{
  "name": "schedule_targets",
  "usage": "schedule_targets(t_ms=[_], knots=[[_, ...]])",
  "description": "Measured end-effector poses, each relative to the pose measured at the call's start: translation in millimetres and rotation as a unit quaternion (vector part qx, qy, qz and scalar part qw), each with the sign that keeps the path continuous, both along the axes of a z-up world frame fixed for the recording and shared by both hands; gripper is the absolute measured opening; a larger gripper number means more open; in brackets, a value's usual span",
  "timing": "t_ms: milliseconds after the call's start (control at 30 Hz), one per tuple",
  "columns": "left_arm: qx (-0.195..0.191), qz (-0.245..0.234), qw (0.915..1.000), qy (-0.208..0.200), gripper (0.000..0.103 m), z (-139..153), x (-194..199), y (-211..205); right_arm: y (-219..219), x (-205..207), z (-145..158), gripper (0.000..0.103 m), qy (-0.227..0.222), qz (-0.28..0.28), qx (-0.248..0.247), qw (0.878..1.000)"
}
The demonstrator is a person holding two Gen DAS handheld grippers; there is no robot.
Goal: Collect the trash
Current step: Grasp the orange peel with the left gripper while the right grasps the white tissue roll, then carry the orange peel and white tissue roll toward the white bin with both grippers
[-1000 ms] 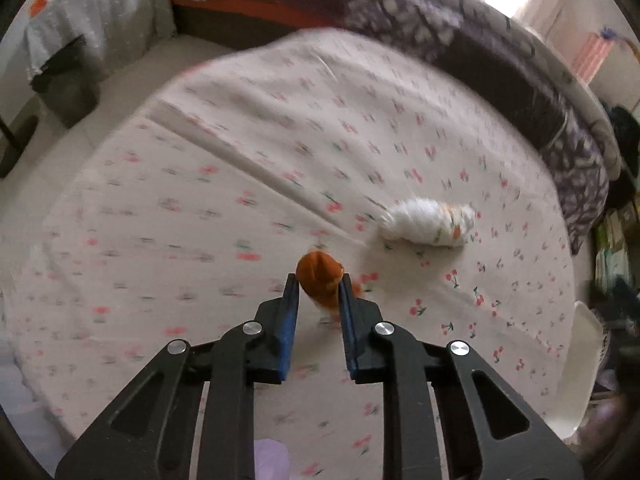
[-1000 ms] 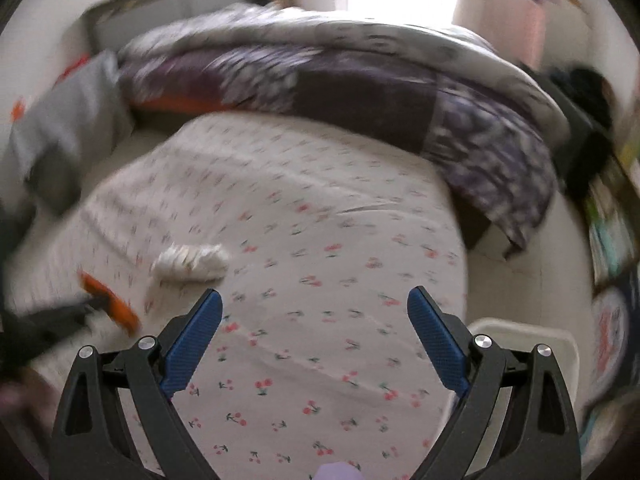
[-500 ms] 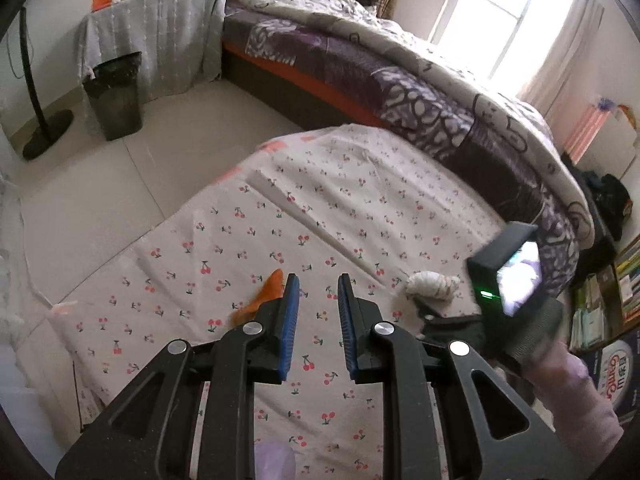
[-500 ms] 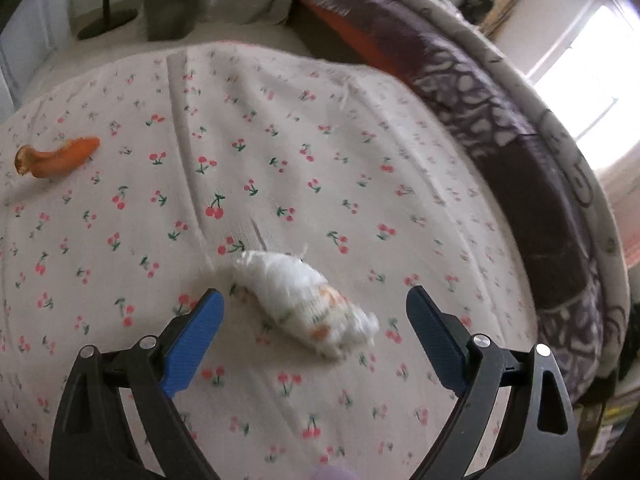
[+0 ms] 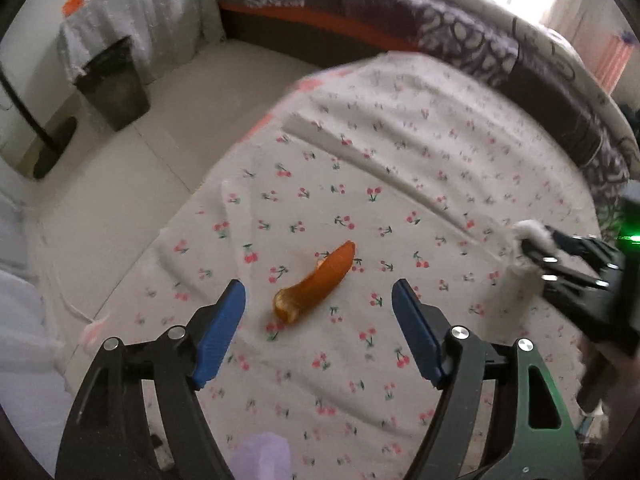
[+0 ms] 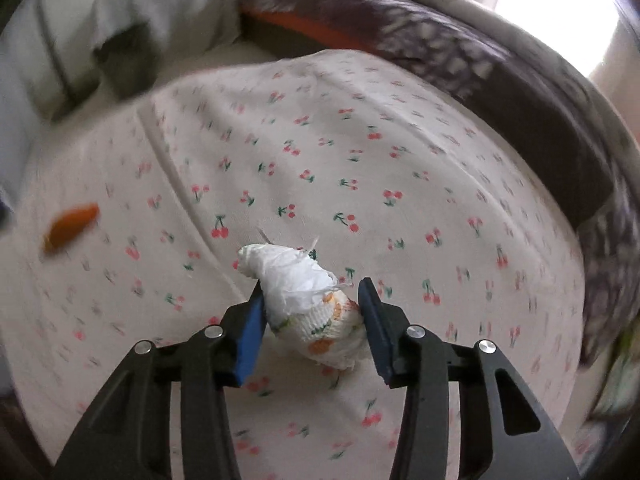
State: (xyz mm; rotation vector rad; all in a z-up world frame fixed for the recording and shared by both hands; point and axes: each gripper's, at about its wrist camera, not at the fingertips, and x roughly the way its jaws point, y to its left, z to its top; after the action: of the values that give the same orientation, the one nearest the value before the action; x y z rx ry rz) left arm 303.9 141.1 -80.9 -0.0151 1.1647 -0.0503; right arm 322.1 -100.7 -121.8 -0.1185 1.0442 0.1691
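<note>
Two items lie on the cherry-print sheet (image 5: 400, 160): right gripper (image 6: 312, 316) fingers, narrowed around the crumpled tissue wad (image 6: 308, 300), should squeeze gently, while left gripper (image 5: 318, 304), fingers wide, should center on the orange peel (image 5: 316, 282).

"What was hard to see?"

"In the left camera view, the right gripper (image 5: 524, 246) sat at the picture's edge, and its body was cut off. The white paper wad (image 5: 530, 230) there was mostly hidden behind its black fingers."

"And in the right camera view?"

"The orange peel (image 6: 71, 227) was a blurry smear near the left edge. The dark bin (image 6: 128, 60) and the purple blanket (image 6: 440, 48) were fuzzy too. I couldn't tell if the blue pads (image 6: 250, 330) were touching the wad or just beside it."
</note>
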Motion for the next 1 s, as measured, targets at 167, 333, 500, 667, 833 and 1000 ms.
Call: schedule_targets(t_ms=[167,333,500,667,833,1000], knots=[[0.022,-0.013,0.9991,0.034,0.071,-37.8,13.9,-7.5,-4.4,-15.1,12.7,0.045,-0.002,-0.028,0.045,0.999],[0.053,-0.014,0.9978,0.038,0.038,-59.5,19.0,-6.3,-1.3,-26.8,19.5,0.046,-0.009,-0.037,0.08,0.996],[0.04,0.029,0.9985,0.023,0.022,-52.6,15.3,15.7,6.1,-36.1,38.9,0.046,-0.043,-0.035,0.086,0.995],[0.023,0.073,0.9962,-0.041,0.021,-10.8,2.6,34.7,5.9,-54.0,73.9,0.046,-0.091,-0.042,0.099,0.99],[-0.001,0.092,0.9875,-0.128,0.021,50.8,-27.4,28.3,-1.0,-76.4,103.4,0.046,-0.134,-0.059,0.099,0.984],[-0.033,0.103,0.9771,-0.183,0.021,88.0,-52.3,12.7,-19.3,-101.3,124.6,0.046,-0.163,-0.085,0.108,0.977]])
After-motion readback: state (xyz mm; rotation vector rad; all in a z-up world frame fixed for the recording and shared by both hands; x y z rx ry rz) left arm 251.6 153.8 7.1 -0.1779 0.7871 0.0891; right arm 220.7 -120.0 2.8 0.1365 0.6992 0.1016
